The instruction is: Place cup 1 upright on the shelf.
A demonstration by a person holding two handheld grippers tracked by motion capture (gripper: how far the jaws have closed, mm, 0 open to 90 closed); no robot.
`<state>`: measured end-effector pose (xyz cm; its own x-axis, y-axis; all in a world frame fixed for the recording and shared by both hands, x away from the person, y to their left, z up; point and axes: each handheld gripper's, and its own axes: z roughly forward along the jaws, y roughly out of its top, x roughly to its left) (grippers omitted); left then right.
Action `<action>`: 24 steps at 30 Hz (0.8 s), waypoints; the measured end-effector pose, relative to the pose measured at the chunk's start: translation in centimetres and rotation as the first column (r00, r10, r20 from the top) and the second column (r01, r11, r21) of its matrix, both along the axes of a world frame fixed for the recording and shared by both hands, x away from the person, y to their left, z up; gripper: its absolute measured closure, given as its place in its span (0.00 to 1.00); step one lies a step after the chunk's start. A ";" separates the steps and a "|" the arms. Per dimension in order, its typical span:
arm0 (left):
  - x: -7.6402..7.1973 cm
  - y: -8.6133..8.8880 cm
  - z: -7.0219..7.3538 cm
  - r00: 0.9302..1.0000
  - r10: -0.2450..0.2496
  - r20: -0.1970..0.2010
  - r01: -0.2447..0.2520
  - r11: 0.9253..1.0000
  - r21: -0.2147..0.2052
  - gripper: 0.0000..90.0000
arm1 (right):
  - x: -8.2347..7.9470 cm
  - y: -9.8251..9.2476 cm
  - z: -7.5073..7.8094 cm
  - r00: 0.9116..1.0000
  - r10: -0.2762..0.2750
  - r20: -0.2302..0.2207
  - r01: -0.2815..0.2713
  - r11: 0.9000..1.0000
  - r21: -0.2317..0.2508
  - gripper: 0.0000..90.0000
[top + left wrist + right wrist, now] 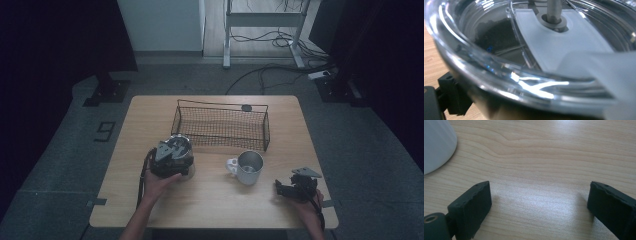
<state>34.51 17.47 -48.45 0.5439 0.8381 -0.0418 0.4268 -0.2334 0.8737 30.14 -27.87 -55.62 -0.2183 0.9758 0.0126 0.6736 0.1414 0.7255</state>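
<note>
Lid (564, 47), clear plastic, sits right against your left gripper (172, 159), on a metal cup at table (210, 200) front-left. Can't tell if the jaws pinch it; one black jaw shows low at lid's edge. Your right gripper (539, 202) stands wide open, nothing btwn jaws, resting front-right. Steel mug (248, 167) mid-table, near it; wire basket (220, 125) behind.

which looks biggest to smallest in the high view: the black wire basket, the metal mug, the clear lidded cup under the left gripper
1. Black wire mesh basket, clearly largest.
2. Silver metal mug with white handle.
3. Clear-lidded round cup: the left gripper covers most of it, so its rank against the mug is unsure.
</note>
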 end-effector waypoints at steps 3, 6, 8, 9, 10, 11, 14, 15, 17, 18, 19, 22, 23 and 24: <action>0.0 0.0 0.1 1.000 -0.001 -0.004 0.001 1.000 0.002 0.04 | 0.0 0.0 0.0 1.000 -0.001 0.000 0.001 1.000 0.000 0.06; 0.0 0.0 0.1 1.000 -0.002 -0.004 0.002 1.000 0.004 0.04 | 0.0 0.0 0.0 1.000 -0.001 0.001 0.001 1.000 0.000 0.06; 0.0 0.0 0.1 1.000 0.000 -0.003 0.000 1.000 0.004 0.04 | 0.0 0.0 0.0 1.000 -0.001 0.001 0.001 1.000 0.000 0.06; 0.0 0.0 0.1 1.000 0.000 -0.003 0.000 1.000 0.004 0.04 | 0.0 0.0 0.0 1.000 -0.001 0.001 0.001 1.000 0.000 0.06; 0.0 0.0 0.1 1.000 0.002 -0.002 -0.002 1.000 0.005 0.04 | 0.0 0.0 0.0 1.000 -0.001 0.001 0.001 1.000 0.000 0.06; 0.0 -0.1 0.1 1.000 0.002 -0.001 -0.002 1.000 0.005 0.04 | 0.0 0.0 0.0 1.000 -0.001 0.001 0.001 1.000 0.000 0.06; -0.1 -0.1 0.2 1.000 -0.002 0.002 0.002 1.000 0.002 0.04 | 0.0 0.0 0.0 1.000 -0.001 0.001 0.001 1.000 0.000 0.06; -0.1 -0.1 0.2 1.000 -0.002 0.002 0.002 1.000 0.002 0.04 | 0.0 0.0 0.0 1.000 -0.001 0.001 0.001 1.000 0.000 0.06; -0.3 -0.1 0.4 1.000 -0.005 0.007 0.005 1.000 -0.003 0.04 | 0.0 0.0 0.0 1.000 -0.001 0.001 0.001 1.000 0.000 0.06; -0.3 -0.1 0.5 1.000 -0.007 0.010 0.007 1.000 -0.003 0.04 | 0.0 0.0 0.0 1.000 -0.001 0.002 0.001 1.000 0.000 0.06; -0.4 -0.1 0.6 1.000 -0.007 0.011 0.007 1.000 -0.005 0.04 | 0.0 0.0 0.0 1.000 -0.001 0.003 0.001 1.000 0.002 0.06; -0.5 -0.1 1.0 1.000 -0.012 0.017 0.012 1.000 -0.009 0.04 | 0.0 0.0 0.0 1.000 -0.001 0.001 0.001 1.000 0.000 0.06; -0.6 0.0 1.2 1.000 -0.012 0.021 0.012 1.000 -0.011 0.04 | 0.0 0.0 0.0 1.000 -0.001 0.002 0.001 1.000 0.000 0.06; -0.7 0.0 1.3 1.000 -0.013 0.023 0.013 1.000 -0.014 0.04 | 0.0 0.0 0.0 1.000 -0.001 0.002 0.001 1.000 0.002 0.06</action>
